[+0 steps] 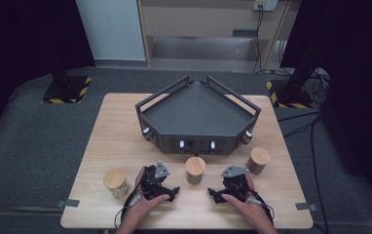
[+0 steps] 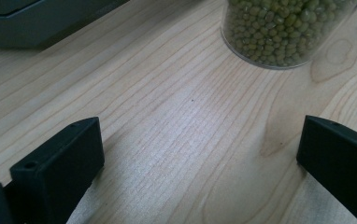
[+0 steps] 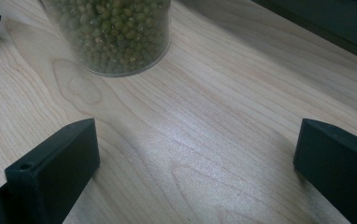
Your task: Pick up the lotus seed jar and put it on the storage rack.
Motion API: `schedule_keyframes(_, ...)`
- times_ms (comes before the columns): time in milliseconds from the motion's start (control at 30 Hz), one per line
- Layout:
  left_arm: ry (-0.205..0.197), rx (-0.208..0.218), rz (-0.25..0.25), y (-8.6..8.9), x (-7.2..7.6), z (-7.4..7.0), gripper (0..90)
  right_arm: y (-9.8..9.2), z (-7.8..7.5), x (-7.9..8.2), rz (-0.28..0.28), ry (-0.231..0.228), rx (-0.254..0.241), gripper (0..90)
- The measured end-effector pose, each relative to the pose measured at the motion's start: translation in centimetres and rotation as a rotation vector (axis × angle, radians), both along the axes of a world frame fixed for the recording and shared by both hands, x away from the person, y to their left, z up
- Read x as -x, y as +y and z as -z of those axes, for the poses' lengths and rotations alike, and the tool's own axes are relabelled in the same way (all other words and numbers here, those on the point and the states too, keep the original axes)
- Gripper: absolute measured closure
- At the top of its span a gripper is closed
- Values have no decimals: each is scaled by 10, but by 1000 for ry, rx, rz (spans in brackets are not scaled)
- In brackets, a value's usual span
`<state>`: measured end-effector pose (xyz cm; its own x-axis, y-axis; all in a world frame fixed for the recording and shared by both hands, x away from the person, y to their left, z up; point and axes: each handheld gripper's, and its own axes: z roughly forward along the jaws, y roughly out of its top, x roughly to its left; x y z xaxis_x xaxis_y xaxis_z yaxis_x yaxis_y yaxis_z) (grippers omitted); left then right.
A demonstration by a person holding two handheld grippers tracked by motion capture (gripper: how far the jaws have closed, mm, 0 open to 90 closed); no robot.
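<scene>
no legible text, label or number anywhere

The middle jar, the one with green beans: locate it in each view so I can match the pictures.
High view: middle jar stands at centre, between the two hand-held grippers, just in front of the dark tray.
Left gripper view: top right, cut off by the edge.
Right gripper view: top left, cut off by the edge.
Shared landmark: the tray, at top left in the left gripper view and top right in the right gripper view.
</scene>
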<state>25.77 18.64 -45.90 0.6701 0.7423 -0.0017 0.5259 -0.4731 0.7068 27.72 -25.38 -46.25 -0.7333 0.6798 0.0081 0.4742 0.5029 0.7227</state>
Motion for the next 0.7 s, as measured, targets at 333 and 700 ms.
schedule_keyframes(333,0,0,0,0,0,0,0,1,0,1,7,0,0,6)
schedule_keyframes(700,0,0,0,0,0,0,0,1,0,2,13,1,0,6)
